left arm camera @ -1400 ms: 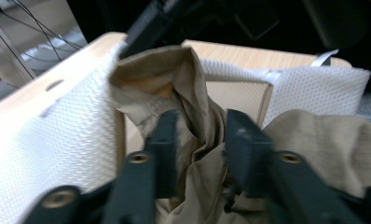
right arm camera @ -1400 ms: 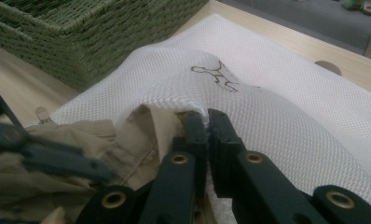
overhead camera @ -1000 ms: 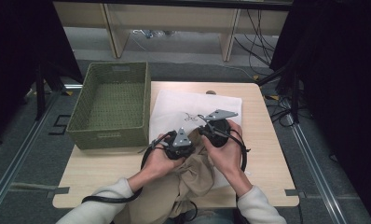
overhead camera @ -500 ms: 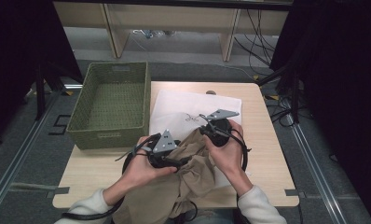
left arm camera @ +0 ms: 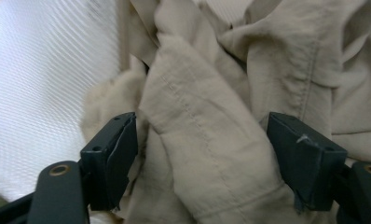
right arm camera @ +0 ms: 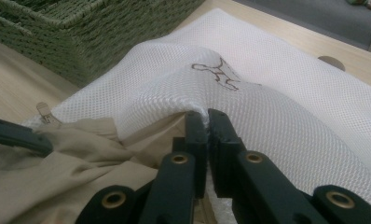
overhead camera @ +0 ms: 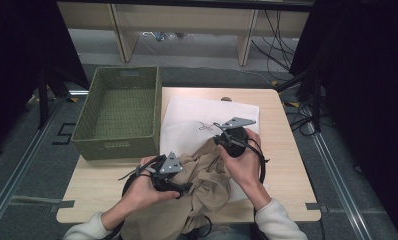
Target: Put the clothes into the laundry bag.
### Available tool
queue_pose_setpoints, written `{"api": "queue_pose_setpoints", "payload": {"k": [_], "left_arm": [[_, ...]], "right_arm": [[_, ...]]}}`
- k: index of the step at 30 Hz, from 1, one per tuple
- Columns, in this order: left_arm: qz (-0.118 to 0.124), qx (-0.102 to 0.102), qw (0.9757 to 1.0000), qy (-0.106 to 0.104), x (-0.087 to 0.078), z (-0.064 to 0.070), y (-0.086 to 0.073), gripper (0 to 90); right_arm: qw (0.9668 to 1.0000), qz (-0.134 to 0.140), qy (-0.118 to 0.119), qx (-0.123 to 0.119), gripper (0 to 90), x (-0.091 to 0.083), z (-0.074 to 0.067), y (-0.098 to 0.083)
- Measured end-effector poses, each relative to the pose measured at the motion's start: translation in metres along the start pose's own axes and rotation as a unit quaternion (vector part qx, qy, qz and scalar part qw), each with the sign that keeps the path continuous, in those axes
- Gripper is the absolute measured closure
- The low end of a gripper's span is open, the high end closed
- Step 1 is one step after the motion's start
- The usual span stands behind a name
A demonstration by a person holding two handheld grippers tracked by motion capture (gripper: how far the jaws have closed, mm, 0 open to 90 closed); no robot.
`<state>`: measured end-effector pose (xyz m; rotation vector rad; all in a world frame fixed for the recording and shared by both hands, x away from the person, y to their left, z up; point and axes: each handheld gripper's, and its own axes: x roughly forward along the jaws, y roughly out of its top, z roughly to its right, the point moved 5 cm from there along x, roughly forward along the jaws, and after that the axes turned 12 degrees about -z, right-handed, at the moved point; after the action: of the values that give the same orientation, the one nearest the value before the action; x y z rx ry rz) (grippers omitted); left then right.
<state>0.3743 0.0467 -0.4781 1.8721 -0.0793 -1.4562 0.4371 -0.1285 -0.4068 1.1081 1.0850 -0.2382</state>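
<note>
Table edge (overhead camera: 287, 212) lies under beige garment (overhead camera: 207, 185).

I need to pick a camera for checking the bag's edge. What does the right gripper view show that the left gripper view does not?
Only the right gripper view: the right gripper pinching the lifted edge of the white mesh laundry bag, its brown emblem, the green woven basket and the pale wooden table.

Only the left gripper view: the left gripper, jaws just opened, straddling a seamed fold without pressing it.

Both: the beige cloth garment and the white mesh.
</note>
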Motion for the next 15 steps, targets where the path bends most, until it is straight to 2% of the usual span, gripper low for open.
{"api": "queue_pose_setpoints", "payload": {"k": [1, 2, 3, 7, 9, 11, 13, 15], "left_arm": [[-0.013, -0.002, 0.9999, -0.010, 0.006, 0.003, -0.002, 27.0], [-0.013, -0.002, 0.9999, -0.010, 0.006, 0.003, -0.002, 27.9], [-0.022, 0.005, 0.9997, -0.004, 0.010, 0.003, -0.003, 29.3], [-0.039, 0.008, 0.9992, -0.002, 0.016, 0.005, -0.005, 40.9], [-0.047, 0.012, 0.9988, 0.001, 0.020, 0.006, -0.007, 46.5], [-0.050, 0.014, 0.9987, 0.002, 0.022, 0.008, -0.007, 48.6], [-0.057, 0.022, 0.9981, 0.006, 0.024, 0.010, -0.007, 54.4], [-0.059, 0.022, 0.9980, 0.008, 0.024, 0.009, -0.007, 59.5]], "right_arm": [[1.0000, -0.001, 0.002, 0.002, 88.3, 0.000, -0.001, 0.000], [1.0000, -0.001, 0.002, 0.002, 88.3, 0.000, -0.001, 0.000], [1.0000, -0.002, 0.001, 0.001, 88.2, 0.000, -0.001, 0.000], [1.0000, 0.000, 0.001, -0.002, 88.3, 0.001, 0.000, 0.000], [1.0000, 0.000, -0.002, 0.008, 88.3, 0.001, -0.001, 0.000], [1.0000, -0.001, -0.001, 0.004, 88.2, 0.001, -0.001, 0.000], [0.9999, 0.000, -0.002, -0.010, 88.3, 0.001, 0.000, 0.000], [1.0000, -0.001, -0.001, -0.003, 88.3, 0.001, -0.001, 0.000]]}}
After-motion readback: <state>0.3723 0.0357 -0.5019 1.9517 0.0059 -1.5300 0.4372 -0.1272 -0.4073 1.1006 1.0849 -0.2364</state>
